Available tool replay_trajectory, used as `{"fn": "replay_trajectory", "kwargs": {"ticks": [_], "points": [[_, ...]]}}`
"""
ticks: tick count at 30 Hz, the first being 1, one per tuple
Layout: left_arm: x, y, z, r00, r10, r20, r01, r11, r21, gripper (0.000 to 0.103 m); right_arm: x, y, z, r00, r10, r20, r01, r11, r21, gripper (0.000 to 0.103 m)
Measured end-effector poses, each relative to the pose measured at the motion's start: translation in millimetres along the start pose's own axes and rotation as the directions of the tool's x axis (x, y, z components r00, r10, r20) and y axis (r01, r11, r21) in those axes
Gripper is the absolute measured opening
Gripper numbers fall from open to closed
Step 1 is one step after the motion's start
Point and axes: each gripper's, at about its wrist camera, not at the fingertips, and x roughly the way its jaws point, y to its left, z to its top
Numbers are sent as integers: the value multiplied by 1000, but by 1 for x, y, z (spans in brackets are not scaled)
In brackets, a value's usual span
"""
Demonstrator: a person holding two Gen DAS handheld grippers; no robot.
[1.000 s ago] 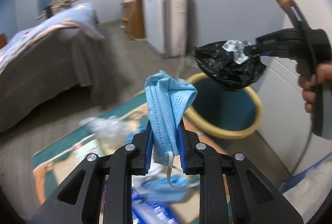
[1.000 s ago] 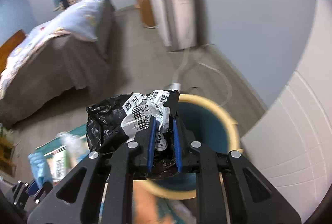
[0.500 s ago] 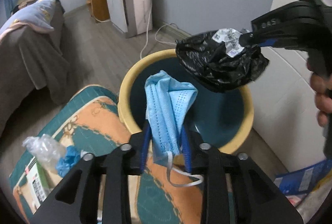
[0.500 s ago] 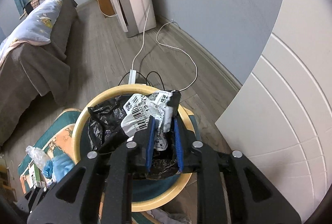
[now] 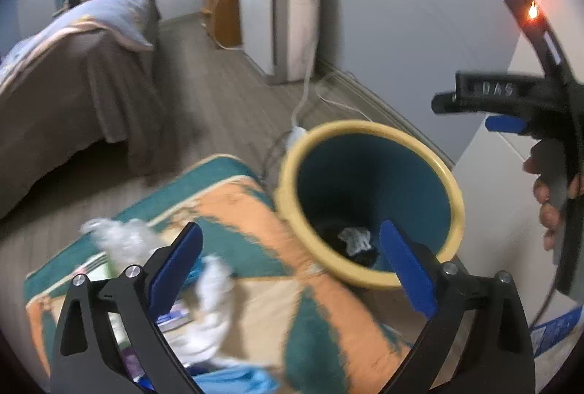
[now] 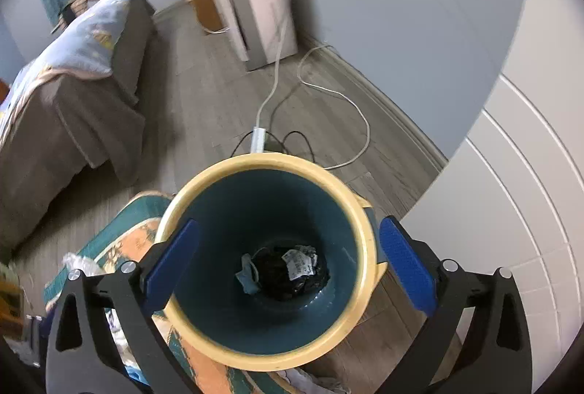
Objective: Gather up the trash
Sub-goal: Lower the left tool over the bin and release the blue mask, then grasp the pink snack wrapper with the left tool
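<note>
A teal bin with a yellow rim [image 6: 233, 171] stands on the floor, also in the left wrist view [image 5: 452, 197]. At its bottom lie the black bag with a white label [image 6: 295, 273] and the blue mask [image 6: 248, 275]; the left wrist view shows the bag [image 5: 354, 240] only. My right gripper [image 6: 288, 266] is open and empty right above the bin; it shows from the side in the left wrist view [image 5: 471, 113]. My left gripper [image 5: 288, 266] is open and empty, over the rug beside the bin.
More trash lies on the teal and orange rug [image 5: 237, 207]: a crumpled clear plastic bag [image 5: 116, 237], white tissue [image 5: 215, 288], blue scraps [image 5: 237, 379]. A bed [image 5: 65, 65] is left, a white appliance [image 5: 284, 10] with cables [image 6: 328, 91] behind, a white cabinet [image 6: 511, 193] right.
Both grippers have opened. The black bag and the blue mask have dropped from them into the bin. The left gripper has drawn back from the bin over the rug.
</note>
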Motion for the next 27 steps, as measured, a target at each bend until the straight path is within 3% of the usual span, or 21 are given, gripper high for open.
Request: {"fn": "replay_trajectory", "kwargs": {"ticks": [8, 17, 22, 27], "points": [[-59, 66, -17, 990, 142, 28, -141, 990, -23, 98, -17, 59, -7, 999, 37, 22, -34, 992, -125, 97], [-116, 153, -46, 953, 301, 22, -295, 946, -134, 98, -36, 139, -30, 994, 105, 35, -92, 957, -274, 97], [-129, 185, -71, 939, 345, 9, -336, 921, -196, 98, -48, 179, -45, 989, 144, 38, -122, 927, -354, 97], [-140, 199, -96, 928, 373, -7, -370, 915, -161, 98, -55, 209, -65, 985, 166, 35, -137, 900, -414, 97]]}}
